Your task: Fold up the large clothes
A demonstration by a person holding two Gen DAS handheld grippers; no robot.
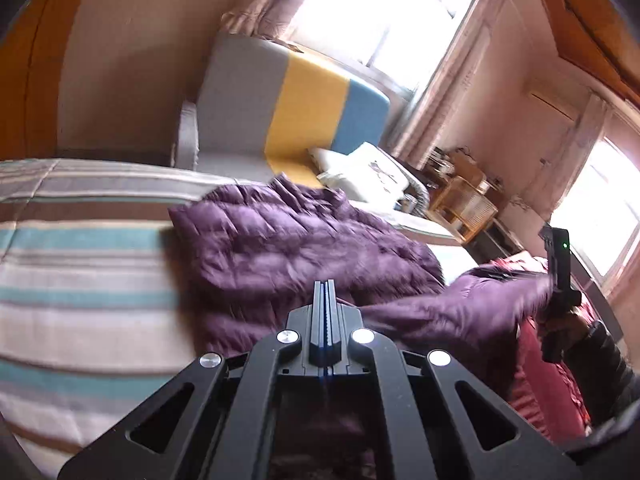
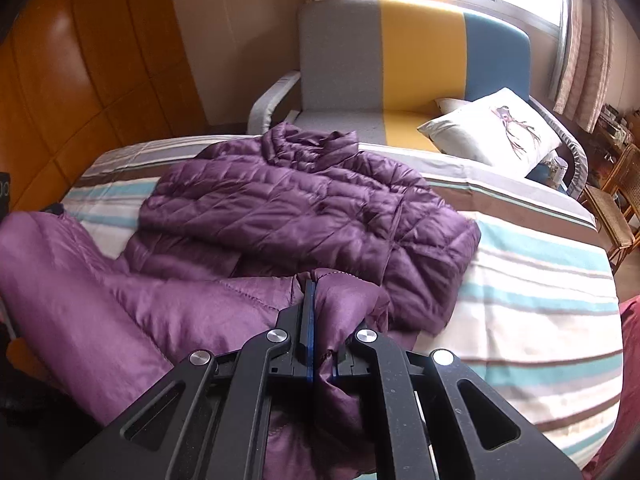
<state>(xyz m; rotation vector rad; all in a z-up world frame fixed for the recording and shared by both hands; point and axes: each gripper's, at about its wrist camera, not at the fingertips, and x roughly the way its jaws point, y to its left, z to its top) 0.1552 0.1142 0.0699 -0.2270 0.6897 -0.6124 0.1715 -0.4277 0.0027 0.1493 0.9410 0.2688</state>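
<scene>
A quilted purple down jacket lies on the striped bed, collar towards the sofa. Its near hem is lifted off the bed and stretched between both grippers. My right gripper is shut on a bunched fold of that hem, and the fabric hides its right finger. In the left wrist view the jacket lies ahead, and my left gripper is shut with its fingers pressed together, purple fabric showing under its frame. The raised hem runs right to the right gripper, held by a person's hand.
A grey, yellow and blue sofa with a white pillow stands at the bed's far side. A wooden wardrobe is on the left and a rattan chair on the right. Red cloth lies at the bed's near corner.
</scene>
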